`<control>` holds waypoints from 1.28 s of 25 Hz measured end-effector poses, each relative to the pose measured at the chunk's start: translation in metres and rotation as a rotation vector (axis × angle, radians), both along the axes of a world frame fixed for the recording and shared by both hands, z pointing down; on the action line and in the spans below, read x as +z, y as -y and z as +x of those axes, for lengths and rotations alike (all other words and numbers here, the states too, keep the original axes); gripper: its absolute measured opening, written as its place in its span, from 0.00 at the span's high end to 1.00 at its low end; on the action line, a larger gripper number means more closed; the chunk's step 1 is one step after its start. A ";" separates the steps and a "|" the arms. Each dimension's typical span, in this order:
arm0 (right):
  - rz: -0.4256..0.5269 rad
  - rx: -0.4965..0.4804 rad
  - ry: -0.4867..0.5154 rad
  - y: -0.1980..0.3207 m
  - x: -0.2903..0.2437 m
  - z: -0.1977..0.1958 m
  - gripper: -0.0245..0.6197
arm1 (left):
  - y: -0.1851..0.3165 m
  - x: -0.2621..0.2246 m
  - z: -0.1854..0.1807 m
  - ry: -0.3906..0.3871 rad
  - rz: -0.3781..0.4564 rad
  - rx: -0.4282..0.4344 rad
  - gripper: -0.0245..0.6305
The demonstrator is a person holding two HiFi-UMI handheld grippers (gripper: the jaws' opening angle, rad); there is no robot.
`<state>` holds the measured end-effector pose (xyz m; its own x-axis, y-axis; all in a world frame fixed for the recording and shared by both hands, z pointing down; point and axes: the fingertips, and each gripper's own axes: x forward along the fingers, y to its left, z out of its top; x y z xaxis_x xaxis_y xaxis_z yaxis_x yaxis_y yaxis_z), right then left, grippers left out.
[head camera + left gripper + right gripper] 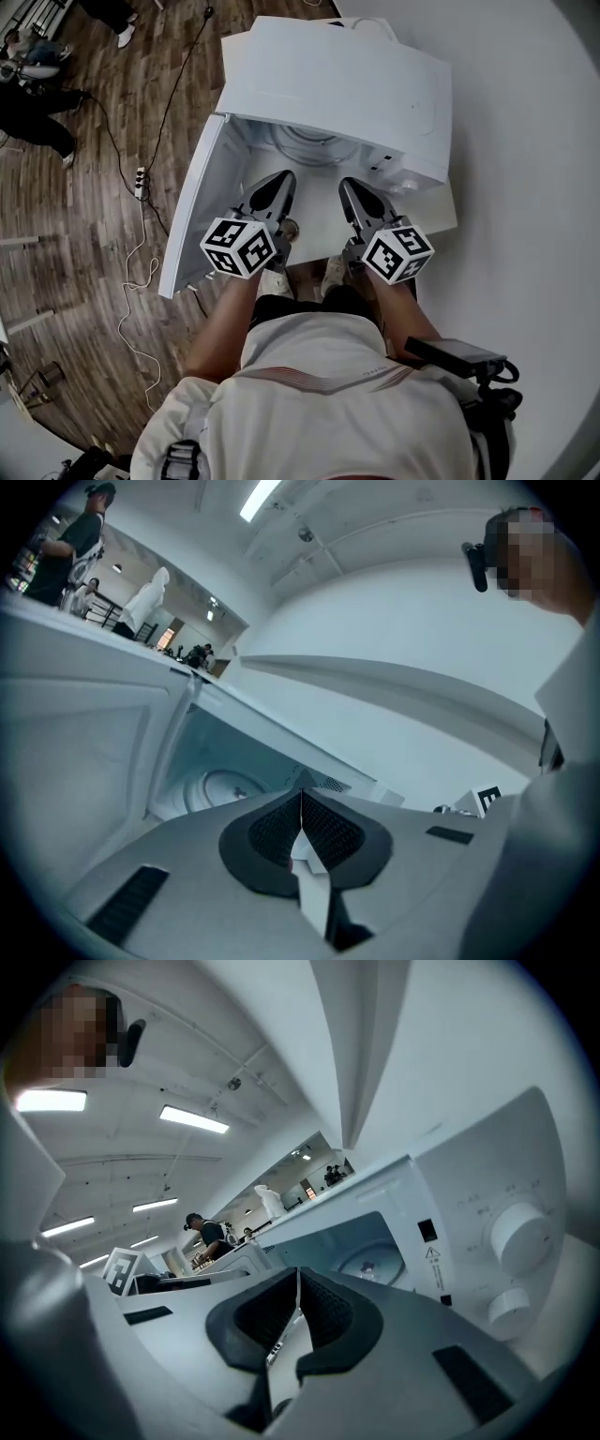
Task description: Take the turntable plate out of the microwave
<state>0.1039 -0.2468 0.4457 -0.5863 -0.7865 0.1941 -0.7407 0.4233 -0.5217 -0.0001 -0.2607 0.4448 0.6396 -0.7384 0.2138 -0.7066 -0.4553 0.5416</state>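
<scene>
The white microwave (337, 84) stands with its door (192, 211) swung open to the left. Inside lies the round glass turntable plate (305, 145), also in the left gripper view (230, 787) and in the right gripper view (370, 1262). My left gripper (279, 180) hangs just in front of the opening, shut and holding nothing (302, 794). Beside it my right gripper (349, 185) is likewise shut and holding nothing (298, 1271). Both point into the cavity and stay short of the plate.
The control panel with two knobs (520, 1237) sits right of the cavity. The microwave rests on a white table (439, 208) by a white wall. A power strip with cables (141, 178) lies on the wood floor at the left, where people (37, 56) stand.
</scene>
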 end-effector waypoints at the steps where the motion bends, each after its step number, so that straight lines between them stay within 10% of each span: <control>1: -0.026 -0.001 0.015 0.007 0.010 -0.001 0.96 | 0.007 0.009 0.001 -0.011 -0.024 0.001 0.95; 16: -0.419 0.158 0.455 0.024 0.121 0.000 0.93 | 0.020 0.118 0.012 -0.366 -0.389 -0.048 0.82; 32: -0.504 0.191 0.764 0.022 0.130 -0.008 0.73 | 0.014 0.124 0.021 -0.732 -0.557 -0.049 0.68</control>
<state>0.0963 -0.2693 0.5759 -0.5653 -0.8104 0.1535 -0.1547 -0.0786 -0.9848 0.0210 -0.2747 0.5689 0.7264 -0.6799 0.1006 -0.1127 0.0266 0.9933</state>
